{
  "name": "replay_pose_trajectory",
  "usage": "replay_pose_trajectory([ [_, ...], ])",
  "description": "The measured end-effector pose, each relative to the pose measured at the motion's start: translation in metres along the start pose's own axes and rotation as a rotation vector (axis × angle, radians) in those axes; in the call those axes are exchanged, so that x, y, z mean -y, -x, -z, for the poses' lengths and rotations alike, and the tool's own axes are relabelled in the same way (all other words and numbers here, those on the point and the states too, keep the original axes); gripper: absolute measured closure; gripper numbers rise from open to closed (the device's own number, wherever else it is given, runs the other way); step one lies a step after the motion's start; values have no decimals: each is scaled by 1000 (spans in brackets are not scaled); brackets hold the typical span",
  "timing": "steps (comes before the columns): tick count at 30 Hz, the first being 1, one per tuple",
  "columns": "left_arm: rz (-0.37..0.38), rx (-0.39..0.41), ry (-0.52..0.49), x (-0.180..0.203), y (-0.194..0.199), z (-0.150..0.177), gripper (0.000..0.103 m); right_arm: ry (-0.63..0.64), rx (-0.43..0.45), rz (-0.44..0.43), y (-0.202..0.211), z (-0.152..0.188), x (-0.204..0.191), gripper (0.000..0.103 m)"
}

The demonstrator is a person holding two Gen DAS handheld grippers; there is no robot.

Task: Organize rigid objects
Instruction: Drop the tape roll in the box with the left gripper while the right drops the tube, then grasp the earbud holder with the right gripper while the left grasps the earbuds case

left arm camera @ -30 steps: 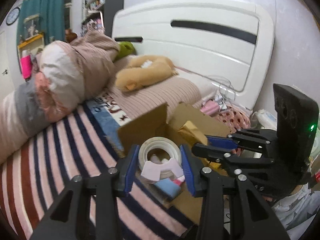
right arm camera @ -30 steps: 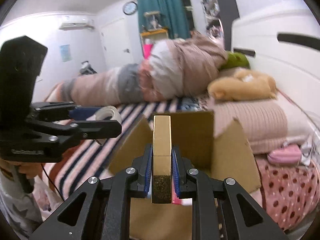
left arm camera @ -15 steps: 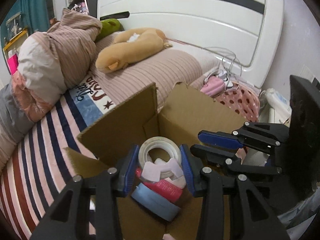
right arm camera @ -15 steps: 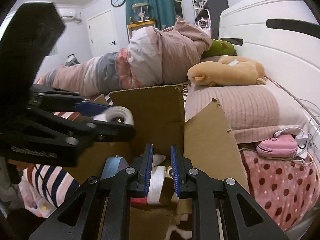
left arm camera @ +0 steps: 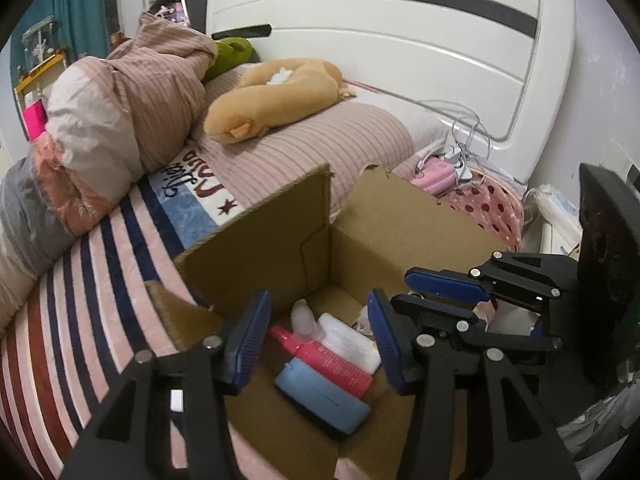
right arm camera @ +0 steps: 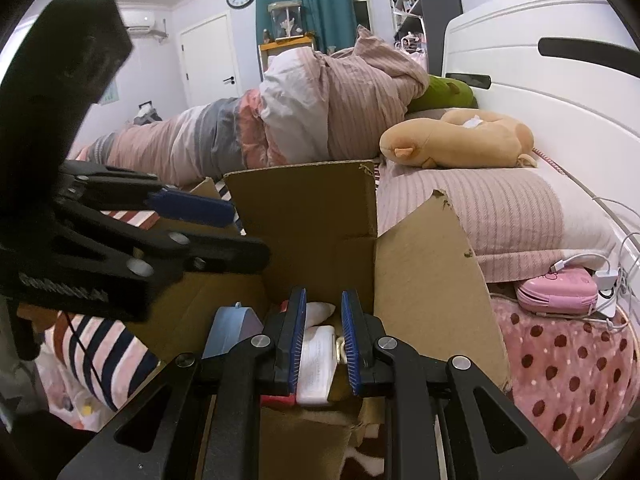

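An open cardboard box (left arm camera: 280, 248) stands on the striped bed; it also shows in the right wrist view (right arm camera: 424, 272). Inside lie a red bottle (left arm camera: 324, 360), a blue case (left arm camera: 320, 396), a white flat bottle (left arm camera: 348, 340) and a small clear bottle (left arm camera: 302, 318). My left gripper (left arm camera: 316, 336) is open and empty above the box. My right gripper (right arm camera: 322, 340) is open and empty over the box's right side, above the white bottle (right arm camera: 318, 356). The right gripper shows in the left wrist view (left arm camera: 444, 296); the left gripper shows in the right wrist view (right arm camera: 200, 220). The tape roll is out of sight.
A tan plush toy (left arm camera: 276, 96) lies on a ribbed pillow (left arm camera: 320, 152) behind the box. A rolled quilt (left arm camera: 108, 120) fills the left. A pink case (right arm camera: 556, 288) with white cables lies by the white headboard (left arm camera: 400, 40).
My left gripper opened and the tape roll it held is gone from between the fingers. My right gripper let go of the gold block earlier and stays open over the box.
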State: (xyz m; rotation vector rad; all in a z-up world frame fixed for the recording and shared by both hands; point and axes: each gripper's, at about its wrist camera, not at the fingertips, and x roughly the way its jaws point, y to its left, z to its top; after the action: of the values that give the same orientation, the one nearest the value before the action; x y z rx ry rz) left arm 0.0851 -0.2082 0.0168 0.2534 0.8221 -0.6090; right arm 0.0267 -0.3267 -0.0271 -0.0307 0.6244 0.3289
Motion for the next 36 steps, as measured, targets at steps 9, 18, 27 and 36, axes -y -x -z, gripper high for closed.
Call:
replay_pose_trajectory([
  [9,-57,87,79,-40,67,34,47,53,-5,29,17,-10,-32,89],
  [18,-146,123,184,-110,111,94,44,142,8,-93,23,-32,-112,89],
  [27,-136,68,277,-179,83,156,44,213,-146,-234,-38,-22,-196,82],
  [36,-27,17,326,-219,26,181,44,139,-278,-104,-128,8,-199,71],
])
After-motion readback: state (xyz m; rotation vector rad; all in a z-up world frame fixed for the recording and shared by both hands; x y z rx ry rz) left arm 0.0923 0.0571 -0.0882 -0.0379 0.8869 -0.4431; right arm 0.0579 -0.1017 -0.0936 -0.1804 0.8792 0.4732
